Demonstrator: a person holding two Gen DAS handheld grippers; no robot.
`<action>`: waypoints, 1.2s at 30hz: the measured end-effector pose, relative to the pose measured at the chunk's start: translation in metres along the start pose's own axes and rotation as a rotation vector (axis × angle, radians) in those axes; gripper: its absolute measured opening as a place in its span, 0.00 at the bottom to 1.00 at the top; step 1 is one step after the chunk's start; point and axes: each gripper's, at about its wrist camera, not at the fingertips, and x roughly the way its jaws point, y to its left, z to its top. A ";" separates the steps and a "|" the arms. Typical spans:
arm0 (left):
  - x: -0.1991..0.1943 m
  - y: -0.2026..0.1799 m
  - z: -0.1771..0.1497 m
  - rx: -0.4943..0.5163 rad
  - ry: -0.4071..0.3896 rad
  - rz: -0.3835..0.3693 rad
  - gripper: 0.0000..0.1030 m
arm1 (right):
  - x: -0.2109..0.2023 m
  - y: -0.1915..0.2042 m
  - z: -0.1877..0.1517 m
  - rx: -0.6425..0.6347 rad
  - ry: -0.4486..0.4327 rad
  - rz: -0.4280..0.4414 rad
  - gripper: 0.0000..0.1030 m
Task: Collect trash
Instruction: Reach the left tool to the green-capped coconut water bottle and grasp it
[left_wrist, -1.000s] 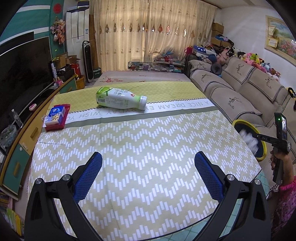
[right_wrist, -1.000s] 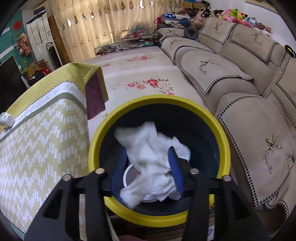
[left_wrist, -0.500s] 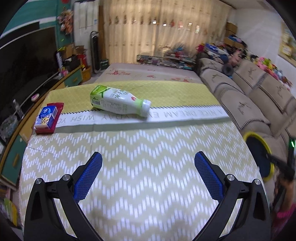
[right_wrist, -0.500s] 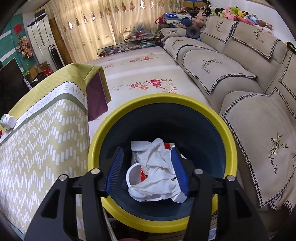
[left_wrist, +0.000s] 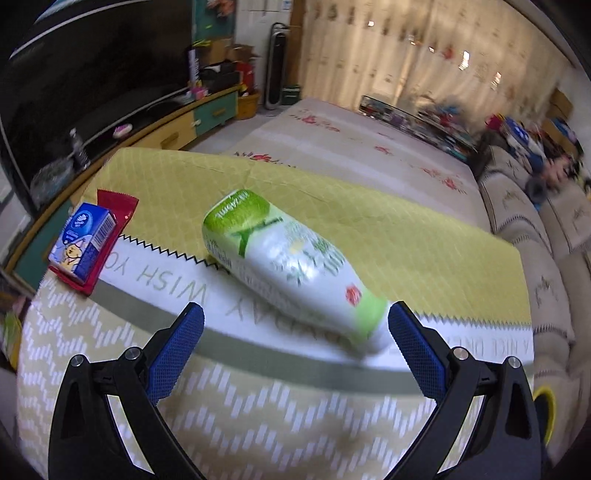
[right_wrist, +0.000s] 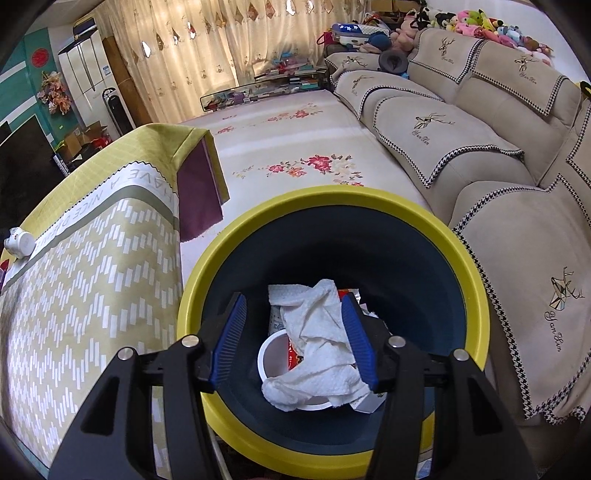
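Note:
A white and green plastic bottle (left_wrist: 291, 266) lies on its side on the yellow-green tablecloth (left_wrist: 258, 417). My left gripper (left_wrist: 293, 319) is open, its blue pads either side of the bottle's neck end, close to it. A blue carton (left_wrist: 83, 240) lies on a red wrapper (left_wrist: 110, 229) at the table's left. My right gripper (right_wrist: 295, 306) is open above the yellow-rimmed dark bin (right_wrist: 332, 206). A crumpled white paper towel (right_wrist: 317, 343) lies in the bin on a white cup (right_wrist: 273, 358) and other trash.
A beige sofa (right_wrist: 480, 147) stands right of the bin. The table's cloth-covered corner (right_wrist: 177, 162) is left of the bin; the bottle's cap (right_wrist: 18, 242) shows at its far edge. A TV cabinet (left_wrist: 166, 125) runs along the left wall.
My left gripper has moved forward to the bottle, which now sits between its open pads. My right gripper has opened and dropped the paper towel into the bin.

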 end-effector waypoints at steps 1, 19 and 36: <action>0.005 0.001 0.004 -0.016 0.006 0.009 0.95 | 0.001 -0.001 0.000 0.003 0.003 0.000 0.50; 0.073 -0.049 0.055 0.119 0.059 0.095 0.94 | 0.006 -0.008 -0.001 0.011 0.023 -0.001 0.50; 0.090 -0.077 0.056 0.335 0.124 0.014 0.71 | 0.007 0.001 -0.005 -0.014 0.038 0.011 0.51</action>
